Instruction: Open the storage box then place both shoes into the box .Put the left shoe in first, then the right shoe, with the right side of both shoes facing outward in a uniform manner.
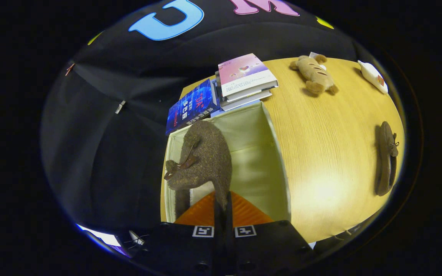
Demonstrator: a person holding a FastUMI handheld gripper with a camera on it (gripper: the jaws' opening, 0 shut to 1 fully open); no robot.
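Observation:
My gripper (223,203) is shut on the heel edge of a brown fuzzy shoe (203,157), which hangs just ahead of the fingers with its toe pointing away. The shoe is over the open storage box (271,126), whose pale fabric lining shows beneath and to the right of it. A second brown shoe (386,159) with a small bow lies on its side on the wooden table (320,153), far to the right of the box.
A stack of books (246,78) and a blue book (192,107) sit just beyond the box. Further back on the table lie a plush toy (315,74) and a white object (372,76). Black cloth hangs to the left of the box.

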